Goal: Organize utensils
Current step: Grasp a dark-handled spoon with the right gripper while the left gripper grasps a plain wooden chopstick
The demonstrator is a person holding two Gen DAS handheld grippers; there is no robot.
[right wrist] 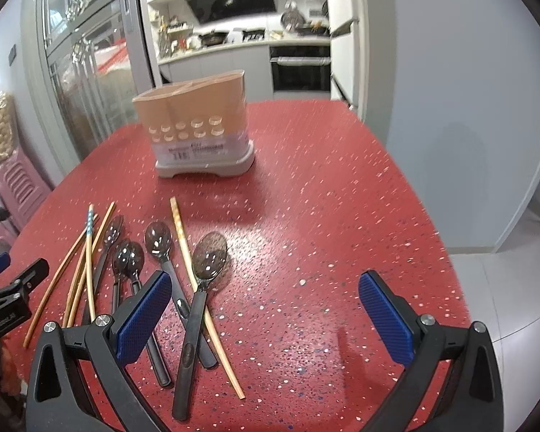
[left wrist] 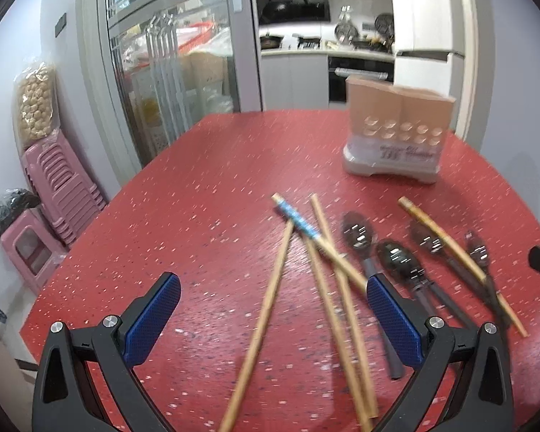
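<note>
Left gripper (left wrist: 273,318) spread wide, empty, above crossed chopsticks (left wrist: 266,309). Right gripper (right wrist: 264,309) spread, empty, beside spoons (right wrist: 194,298); five, perhaps, overlapping. All lie on red table (right wrist: 342,216). Farther back, holder (right wrist: 198,126) upright.

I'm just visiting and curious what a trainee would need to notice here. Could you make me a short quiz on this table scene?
1. True or false: both pairs of jaws are open and hold nothing.
2. Where is the utensil holder? A) beyond the utensils, upright B) lying on its side C) on the floor
3. Fill in: the lone chopstick lies among the dark ____.

Key:
1. True: neither the left gripper nor the right gripper holds anything.
2. A, on the red table.
3. Spoons; the other chopsticks lie crossed to their left.
</note>
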